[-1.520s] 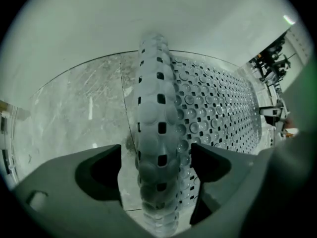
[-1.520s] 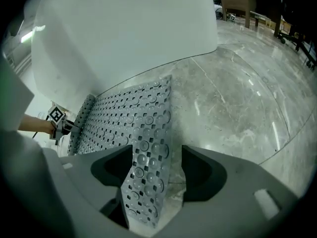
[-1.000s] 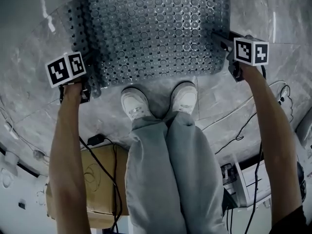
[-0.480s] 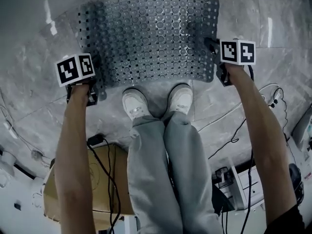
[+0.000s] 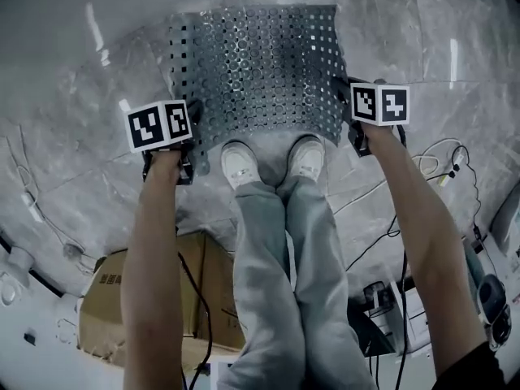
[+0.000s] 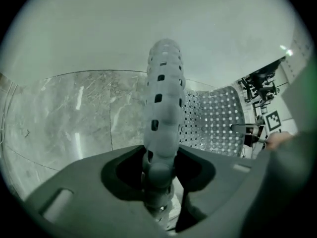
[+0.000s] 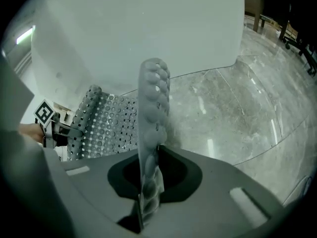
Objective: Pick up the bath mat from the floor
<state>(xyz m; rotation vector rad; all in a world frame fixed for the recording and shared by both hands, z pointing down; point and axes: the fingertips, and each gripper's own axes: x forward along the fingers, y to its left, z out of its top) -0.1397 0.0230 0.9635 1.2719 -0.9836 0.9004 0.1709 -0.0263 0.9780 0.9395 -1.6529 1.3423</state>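
Grey perforated bath mat (image 5: 260,63) in head view, strung between both grippers, near edge raised just beyond two white shoes (image 5: 240,166). Left gripper (image 5: 193,120) at near left corner, right gripper (image 5: 341,96) at near right edge, marker cubes facing up. Pale marble floor (image 5: 73,112) all around; cardboard box (image 5: 106,299) near, left of the legs. Cannot tell whether far edge of mat touches floor.

Left gripper view: jaws just closing further, now clamped on mat's edge. Edge thick and rounded at the grip, standing up between them, square holes showing. Rest of sheet sagging off to the right toward the other gripper. Marble floor to the left and far.

Right gripper view: jaws just closing, now pressed almost together on mat's edge. Edge thin here, rounded bumps showing, rising straight from the grip. Sheet curving away left toward the left gripper. Marble floor at right, white wall far.
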